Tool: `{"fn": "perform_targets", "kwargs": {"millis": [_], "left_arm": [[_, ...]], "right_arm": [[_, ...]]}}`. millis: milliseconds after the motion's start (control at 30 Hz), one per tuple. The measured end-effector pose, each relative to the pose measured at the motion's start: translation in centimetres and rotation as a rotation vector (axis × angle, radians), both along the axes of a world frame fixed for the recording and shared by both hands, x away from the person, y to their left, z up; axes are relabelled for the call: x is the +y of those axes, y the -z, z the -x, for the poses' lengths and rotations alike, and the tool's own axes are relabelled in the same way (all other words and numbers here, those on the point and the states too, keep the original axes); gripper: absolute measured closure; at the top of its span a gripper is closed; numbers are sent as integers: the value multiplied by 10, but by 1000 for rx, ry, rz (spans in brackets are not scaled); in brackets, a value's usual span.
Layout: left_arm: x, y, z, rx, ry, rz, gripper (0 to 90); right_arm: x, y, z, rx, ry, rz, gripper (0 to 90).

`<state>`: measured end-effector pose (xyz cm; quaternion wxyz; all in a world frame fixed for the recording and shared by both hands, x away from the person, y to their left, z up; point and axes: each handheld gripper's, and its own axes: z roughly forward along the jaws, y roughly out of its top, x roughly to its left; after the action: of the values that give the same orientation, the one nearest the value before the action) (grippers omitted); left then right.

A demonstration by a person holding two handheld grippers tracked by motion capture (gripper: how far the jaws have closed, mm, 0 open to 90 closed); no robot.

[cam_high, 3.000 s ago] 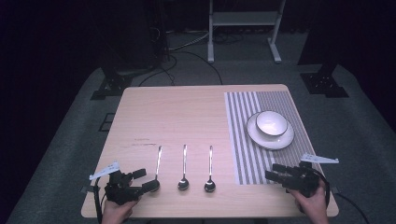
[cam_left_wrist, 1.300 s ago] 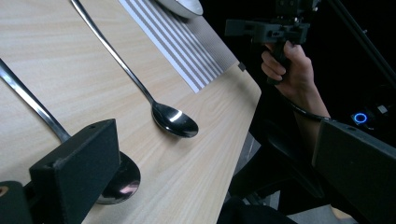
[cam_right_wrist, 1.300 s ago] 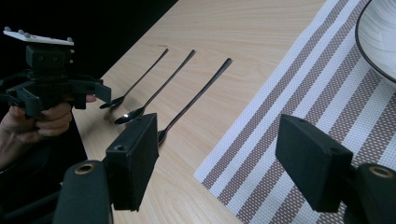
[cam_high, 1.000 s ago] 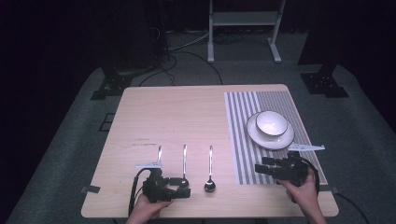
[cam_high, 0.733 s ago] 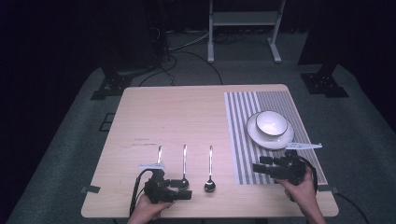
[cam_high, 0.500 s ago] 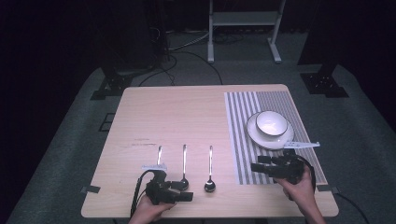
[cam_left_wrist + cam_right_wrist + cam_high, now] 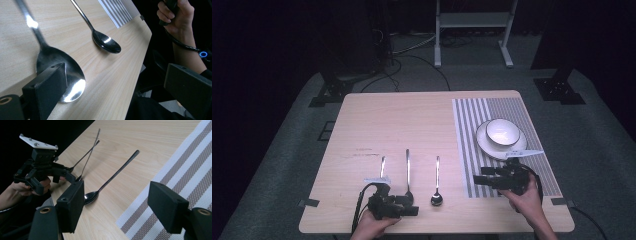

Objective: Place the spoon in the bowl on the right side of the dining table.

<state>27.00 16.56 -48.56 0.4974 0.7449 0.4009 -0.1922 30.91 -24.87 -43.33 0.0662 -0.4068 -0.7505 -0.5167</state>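
High view, worktop [image 7: 377, 125]: three spoons lie side by side near the front edge, handles pointing away from the person; a striped placemat [image 7: 472, 125] on the right carries a plate [image 7: 484, 145] with a bowl [image 7: 503, 131] in it.

Item 1, left claw [image 7: 412, 209]: low at the front edge, jaws parted wide, pointing toward the person's right. In the left gripper view one jaw stands just beside the rim of the middle spoon [image 7: 55, 62]; whether it touches the metal cannot be told. The other jaw hangs out past the worktop's edge.

Item 2, right claw [image 7: 478, 180]: hovering over the near end of the placemat, jaws apart, holding nothing. In the right gripper view it faces the right spoon [image 7: 110, 178].

Item 3, left spoon [image 7: 382, 165]: bowl end hidden behind the left claw.

Handling note, as a judgement: the step in hand looks like taking up the middle spoon. It lies flat and thin, so the claw should straddle the neck or handle rather than the broad bowl, press down close to the wood, close slowly, and lift level, keeping clear of the neighbouring spoons.
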Motion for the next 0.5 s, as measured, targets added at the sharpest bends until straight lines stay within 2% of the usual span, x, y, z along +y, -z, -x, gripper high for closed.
{"fn": "perform_targets", "kwargs": {"millis": [500], "left_arm": [[2, 1, 0, -7, -4, 5, 30]], "right_arm": [[35, -4, -20, 13, -76, 42, 287]]}}
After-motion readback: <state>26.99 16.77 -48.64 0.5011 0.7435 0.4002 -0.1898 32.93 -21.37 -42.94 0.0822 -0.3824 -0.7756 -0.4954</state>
